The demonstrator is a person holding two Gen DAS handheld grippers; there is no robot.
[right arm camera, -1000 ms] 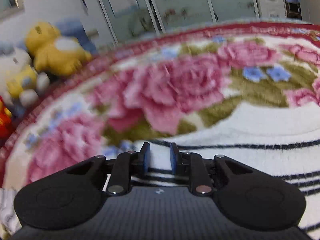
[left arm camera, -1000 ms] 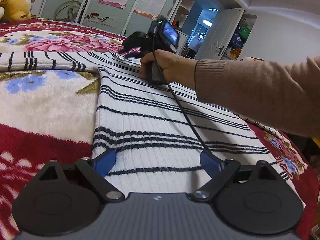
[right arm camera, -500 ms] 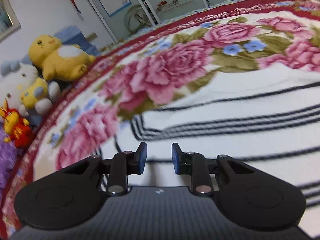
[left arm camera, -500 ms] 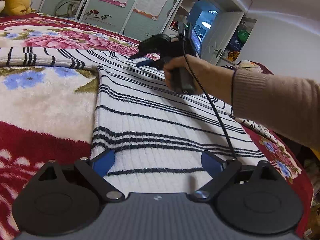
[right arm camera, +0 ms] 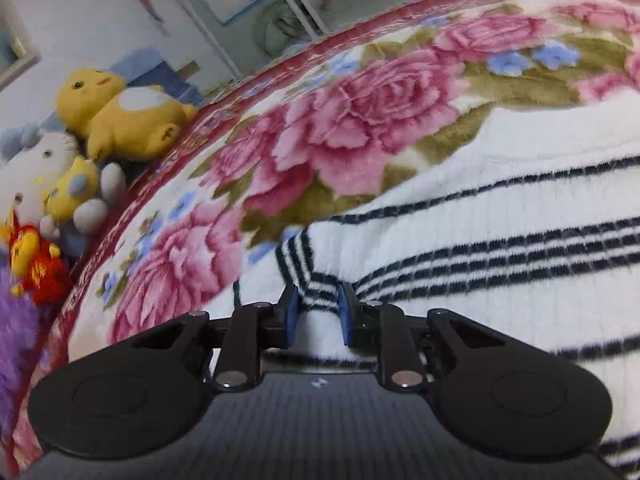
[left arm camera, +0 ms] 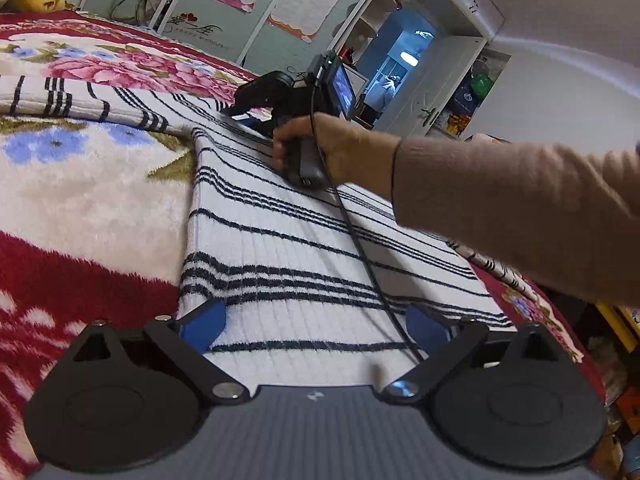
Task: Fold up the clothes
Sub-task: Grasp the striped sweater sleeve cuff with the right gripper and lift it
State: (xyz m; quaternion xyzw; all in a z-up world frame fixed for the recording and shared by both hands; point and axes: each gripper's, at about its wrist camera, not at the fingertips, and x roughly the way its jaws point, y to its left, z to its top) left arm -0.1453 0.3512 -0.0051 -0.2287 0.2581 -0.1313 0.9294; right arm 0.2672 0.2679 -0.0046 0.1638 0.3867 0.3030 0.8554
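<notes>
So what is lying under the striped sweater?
The striped sweater lies on a floral plush blanket, visible all around it. The part beneath the sweater is covered.

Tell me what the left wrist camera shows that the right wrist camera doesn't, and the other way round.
Only the left wrist view shows the open left gripper, the person's hand on the other tool, the sleeve and an open door. Only the right wrist view shows the right gripper pinching a fold of fabric, plus the plush toys. Both show the striped sweater on the floral blanket.
</notes>
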